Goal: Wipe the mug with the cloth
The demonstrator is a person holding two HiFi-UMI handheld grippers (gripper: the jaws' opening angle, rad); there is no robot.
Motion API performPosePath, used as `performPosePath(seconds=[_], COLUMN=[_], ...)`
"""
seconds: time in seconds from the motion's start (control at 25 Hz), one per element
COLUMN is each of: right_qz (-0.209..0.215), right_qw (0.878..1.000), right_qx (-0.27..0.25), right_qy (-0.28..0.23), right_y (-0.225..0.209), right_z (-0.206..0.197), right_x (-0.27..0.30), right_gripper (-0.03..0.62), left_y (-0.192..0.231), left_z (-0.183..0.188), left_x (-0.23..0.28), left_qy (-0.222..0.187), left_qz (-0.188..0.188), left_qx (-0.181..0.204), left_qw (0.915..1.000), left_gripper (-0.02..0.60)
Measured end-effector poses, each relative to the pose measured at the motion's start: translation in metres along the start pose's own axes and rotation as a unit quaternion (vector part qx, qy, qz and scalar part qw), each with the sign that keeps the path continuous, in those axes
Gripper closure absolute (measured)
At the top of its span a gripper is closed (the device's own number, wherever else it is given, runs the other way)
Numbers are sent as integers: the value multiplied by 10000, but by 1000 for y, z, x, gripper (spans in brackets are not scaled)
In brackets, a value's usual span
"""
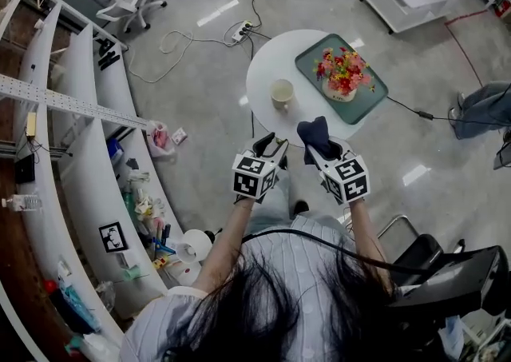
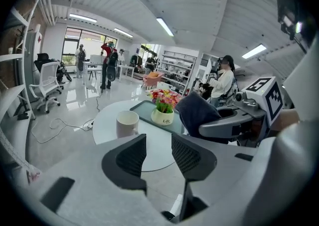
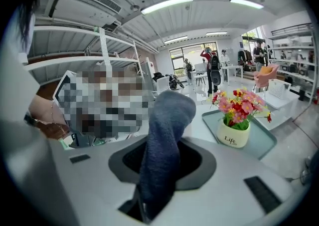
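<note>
A cream mug (image 1: 282, 93) stands upright on the round white table (image 1: 263, 69), left of the tray. In the left gripper view the mug (image 2: 127, 123) sits beyond the jaws, a little left of their gap. My left gripper (image 1: 270, 147) is held short of the table's near edge; its jaws (image 2: 158, 144) stand open with nothing between them. My right gripper (image 1: 321, 153) is shut on a dark blue cloth (image 1: 315, 133), which sticks up out of the jaws (image 3: 162, 167) as a folded wad (image 3: 167, 130). The cloth (image 2: 197, 113) also shows at the right of the left gripper view.
A green tray (image 1: 369, 103) with a pot of flowers (image 1: 342, 81) takes the table's right side. Curved white shelves (image 1: 88, 153) full of small items run along the left. A cable and power strip (image 1: 239, 31) lie on the floor behind the table. A seated person's leg (image 1: 483, 109) is at the right.
</note>
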State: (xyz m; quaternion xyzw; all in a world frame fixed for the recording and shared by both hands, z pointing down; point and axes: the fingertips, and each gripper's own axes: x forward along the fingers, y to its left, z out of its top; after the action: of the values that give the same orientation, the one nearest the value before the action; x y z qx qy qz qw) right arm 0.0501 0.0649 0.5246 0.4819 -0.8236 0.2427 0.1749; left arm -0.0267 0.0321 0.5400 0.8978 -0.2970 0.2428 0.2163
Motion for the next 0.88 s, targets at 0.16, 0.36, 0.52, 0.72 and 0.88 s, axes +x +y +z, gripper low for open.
performPosePath(seconds=[0.16, 0.36, 0.52, 0.72, 0.88], right_qz=[-110, -206, -308, -536, -596], right_qw=[9997, 9991, 9986, 9971, 9962], right_qx=[220, 325, 285, 207, 133], right_qy=[37, 161, 315, 507, 626], right_y=[-14, -24, -34, -49, -57], right_z=[-1, 1, 3, 2, -2], right_x=[23, 52, 71, 79, 82], right_gripper=[471, 471, 471, 471, 471], left_y=[15, 39, 51, 54, 56], left_z=[-2, -5, -3, -5, -10], left_x=[23, 44, 59, 75, 88], left_qy=[242, 533, 710, 854, 998], left_qz=[-271, -513, -770, -1076, -1195], left_qx=[109, 232, 271, 298, 393], left_qw=[9993, 9970, 9941, 9901, 9870], left_gripper=[430, 430, 425, 420, 418])
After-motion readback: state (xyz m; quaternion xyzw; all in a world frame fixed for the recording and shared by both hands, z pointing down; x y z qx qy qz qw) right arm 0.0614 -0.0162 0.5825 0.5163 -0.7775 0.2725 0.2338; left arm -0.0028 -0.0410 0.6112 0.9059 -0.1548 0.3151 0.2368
